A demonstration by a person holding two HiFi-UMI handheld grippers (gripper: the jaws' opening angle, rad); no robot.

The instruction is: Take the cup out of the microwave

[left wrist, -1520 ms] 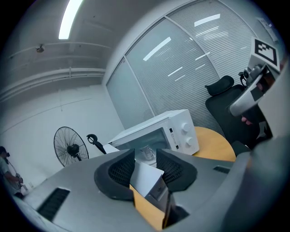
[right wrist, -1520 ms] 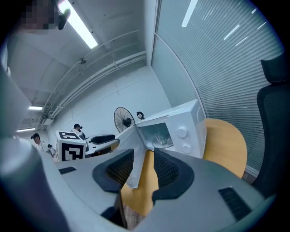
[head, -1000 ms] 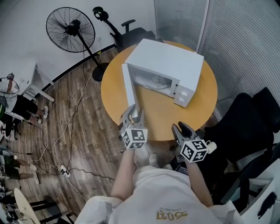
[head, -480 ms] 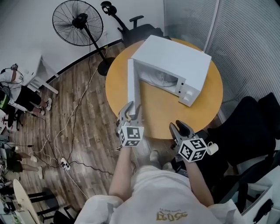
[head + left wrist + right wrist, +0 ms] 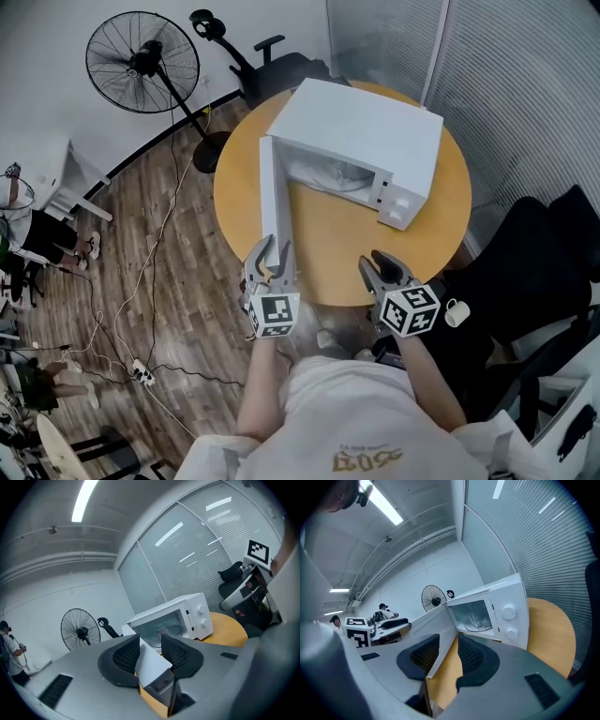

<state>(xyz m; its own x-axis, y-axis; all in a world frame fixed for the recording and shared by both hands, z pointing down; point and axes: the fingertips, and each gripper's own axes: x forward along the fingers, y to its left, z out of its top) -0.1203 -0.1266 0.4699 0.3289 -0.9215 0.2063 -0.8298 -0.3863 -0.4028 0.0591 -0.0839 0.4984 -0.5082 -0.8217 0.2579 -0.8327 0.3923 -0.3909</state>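
Observation:
A white microwave (image 5: 361, 127) stands on the round yellow table (image 5: 337, 244), its door (image 5: 272, 187) swung wide open toward me. A clear glass cup (image 5: 474, 618) stands on the turntable inside. My left gripper (image 5: 270, 255) is shut on the door's free end, which fills the gap between its pads (image 5: 124, 656). My right gripper (image 5: 380, 272) hovers open at the table's near edge and points at the open cavity. Its jaws have just been closing, with nothing between them.
A standing fan (image 5: 141, 61) and an office chair (image 5: 281, 66) are beyond the table, and cables (image 5: 141, 281) trail over the wooden floor at the left. A black chair (image 5: 534, 272) with a small white mug (image 5: 457, 312) is at my right. A glass wall with blinds (image 5: 525, 84) stands behind.
My left gripper has drifted a little left with the door's end, so the door stands wider. My right gripper has edged forward over the table's edge and its jaws have narrowed slightly.

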